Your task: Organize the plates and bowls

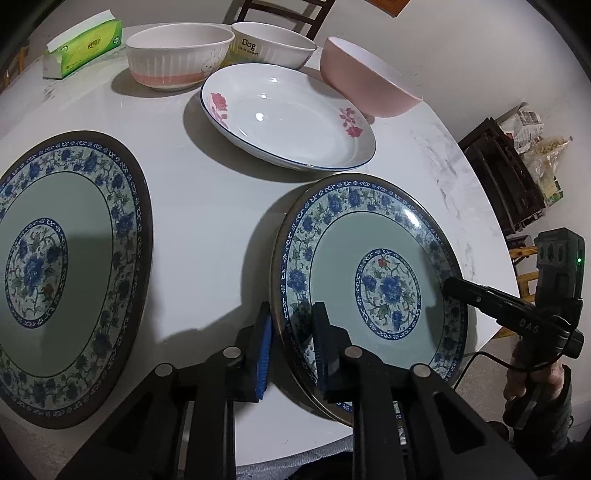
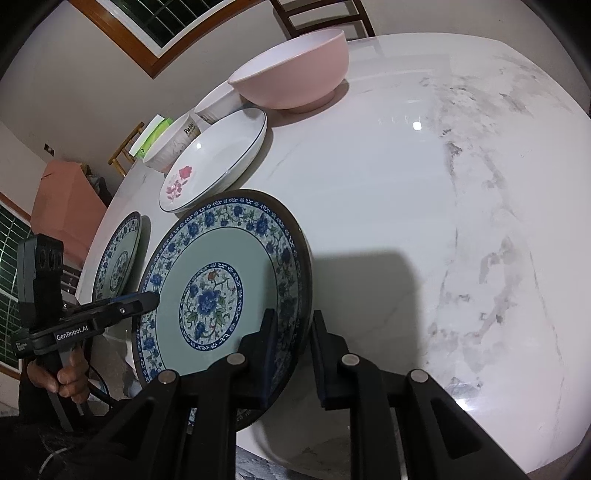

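Observation:
A blue-flowered green plate [image 1: 373, 280] sits at the table's near edge; it also shows in the right wrist view [image 2: 221, 291]. My left gripper [image 1: 291, 339] straddles its left rim, jaws open around it. My right gripper [image 2: 291, 343] straddles its right rim, jaws also open around it; it shows in the left wrist view [image 1: 454, 288]. A second matching plate [image 1: 62, 273] lies to the left. Behind are a white rose plate [image 1: 291, 114], a pink bowl [image 1: 365, 77], a rabbit bowl [image 1: 177, 55] and a "Dog" bowl [image 1: 273, 42].
A green tissue pack [image 1: 81, 44] lies at the far left of the white marble table [image 2: 424, 206]. A wooden chair [image 1: 284, 14] stands behind the table. Dark furniture with bags [image 1: 517, 166] stands off to the right.

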The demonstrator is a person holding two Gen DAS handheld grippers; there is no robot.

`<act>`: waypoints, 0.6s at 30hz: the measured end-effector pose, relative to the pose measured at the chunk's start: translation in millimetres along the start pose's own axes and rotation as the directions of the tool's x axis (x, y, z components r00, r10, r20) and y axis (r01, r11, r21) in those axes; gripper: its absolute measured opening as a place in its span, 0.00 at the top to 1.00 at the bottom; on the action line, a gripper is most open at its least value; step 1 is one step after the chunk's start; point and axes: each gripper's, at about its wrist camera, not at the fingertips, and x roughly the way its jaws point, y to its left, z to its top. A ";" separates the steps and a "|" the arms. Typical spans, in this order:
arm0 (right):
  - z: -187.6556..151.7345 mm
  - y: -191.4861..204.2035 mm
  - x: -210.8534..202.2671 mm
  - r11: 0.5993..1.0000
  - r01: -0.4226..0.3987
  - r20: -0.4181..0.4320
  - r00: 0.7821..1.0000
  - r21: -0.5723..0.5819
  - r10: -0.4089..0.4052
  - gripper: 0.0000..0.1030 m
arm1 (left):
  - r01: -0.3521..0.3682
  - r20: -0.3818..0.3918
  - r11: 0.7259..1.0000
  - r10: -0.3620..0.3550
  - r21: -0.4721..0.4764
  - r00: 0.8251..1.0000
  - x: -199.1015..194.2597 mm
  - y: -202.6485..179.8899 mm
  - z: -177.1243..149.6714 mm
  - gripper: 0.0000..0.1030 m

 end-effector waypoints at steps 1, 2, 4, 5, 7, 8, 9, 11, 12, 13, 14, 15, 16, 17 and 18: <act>0.0 0.6 -0.5 1.000 0.000 0.003 1.000 0.002 0.000 0.83 | -0.001 0.000 1.000 0.001 0.001 1.000 -0.2 -0.2 -0.5 0.84; 0.0 1.3 -1.2 1.000 0.000 0.005 1.000 0.002 0.000 0.83 | -0.002 -0.001 1.000 0.002 0.000 1.000 -0.8 -0.1 -1.0 0.84; -0.5 2.9 -2.4 1.000 0.000 0.008 1.000 0.002 0.000 0.83 | -0.003 -0.002 1.000 0.003 -0.005 1.000 -0.9 0.4 -1.5 0.84; -0.8 3.7 -2.8 1.000 0.000 0.009 1.000 0.004 0.000 0.83 | -0.003 -0.003 1.000 0.003 -0.007 1.000 -1.3 0.8 -1.8 0.84; -1.1 5.2 -3.6 1.000 0.000 0.013 1.000 0.007 0.000 0.83 | -0.002 -0.001 1.000 0.002 -0.013 1.000 -3.8 1.6 -3.3 0.84; -1.5 5.7 -4.4 1.000 0.001 0.015 1.000 0.007 -0.001 0.83 | -0.001 0.001 1.000 0.001 -0.013 1.000 -5.0 1.6 -4.0 0.84; -1.3 6.4 -4.8 1.000 0.001 0.016 1.000 0.009 -0.001 0.83 | 0.000 0.001 1.000 0.000 -0.010 1.000 -6.2 1.3 -4.1 0.84; -0.8 7.8 -5.4 1.000 0.004 0.019 1.000 0.009 -0.004 0.83 | 0.001 0.006 1.000 -0.001 -0.012 1.000 -8.9 0.9 -4.1 0.84; -1.1 8.7 -6.1 1.000 0.004 0.020 1.000 0.008 -0.004 0.83 | 0.001 0.008 1.000 0.000 -0.009 1.000 -10.2 0.5 -3.9 0.84; -0.8 9.9 -6.5 1.000 0.004 0.020 1.000 0.006 -0.004 0.83 | 0.000 0.012 1.000 0.001 -0.011 1.000 -11.4 0.7 -3.5 0.84; -0.5 10.8 -6.8 1.000 0.005 0.022 1.000 0.006 -0.005 0.83 | 0.000 0.015 1.000 0.000 -0.013 1.000 -12.5 0.8 -3.0 0.84; -0.4 11.9 -7.5 1.000 0.005 0.023 1.000 0.004 -0.006 0.83 | 0.002 0.016 1.000 -0.002 -0.013 1.000 -14.1 1.2 -2.7 0.84; -0.1 13.2 -8.0 1.000 0.004 0.023 1.000 0.002 -0.004 0.83 | 0.003 0.017 1.000 -0.002 -0.015 1.000 -14.6 1.1 -2.2 0.84; 0.1 14.6 -8.7 1.000 0.005 0.025 1.000 0.000 -0.005 0.83 | 0.003 0.021 1.000 -0.002 -0.019 1.000 -15.8 1.3 -1.9 0.83; -0.2 15.6 -9.3 1.000 0.005 0.025 1.000 -0.001 -0.005 0.83 | 0.003 0.022 1.000 -0.002 -0.016 1.000 -17.0 1.6 -1.8 0.83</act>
